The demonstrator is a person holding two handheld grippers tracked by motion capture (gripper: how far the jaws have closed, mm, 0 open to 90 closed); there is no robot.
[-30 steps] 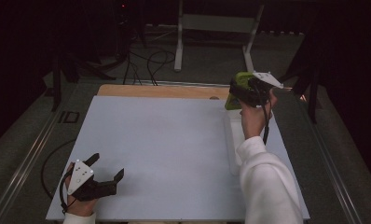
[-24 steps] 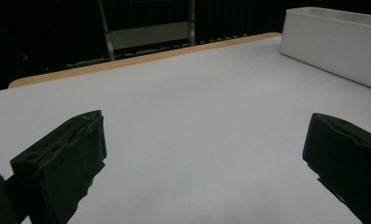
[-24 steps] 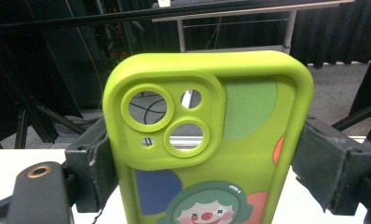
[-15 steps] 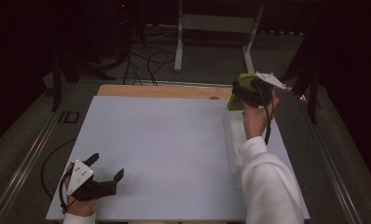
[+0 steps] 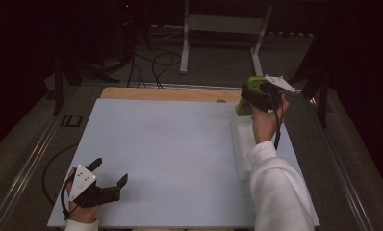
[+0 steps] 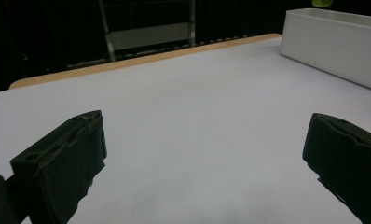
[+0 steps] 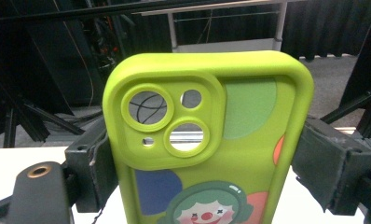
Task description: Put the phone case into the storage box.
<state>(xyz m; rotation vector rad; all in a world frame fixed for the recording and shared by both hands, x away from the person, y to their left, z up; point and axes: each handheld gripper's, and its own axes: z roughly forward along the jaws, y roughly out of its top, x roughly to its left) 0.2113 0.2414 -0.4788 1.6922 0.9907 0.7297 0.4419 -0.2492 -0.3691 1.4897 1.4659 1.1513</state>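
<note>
Two grippers are mine: my right gripper (image 5: pixel 257 96) is raised over the far right of the bench (image 5: pixel 170 159), its jaws clamped on the sides of a lime-green phone case (image 7: pixel 211 140), which stands upright with its camera cut-outs at the top and a clown face printed lower down. Just below it lies a long white tray (image 5: pixel 242 144) along the bench's right side; whether the case touches it, I cannot quite tell. My left gripper (image 5: pixel 110 175) rests at the near left corner, jaws wide and bare.
</note>
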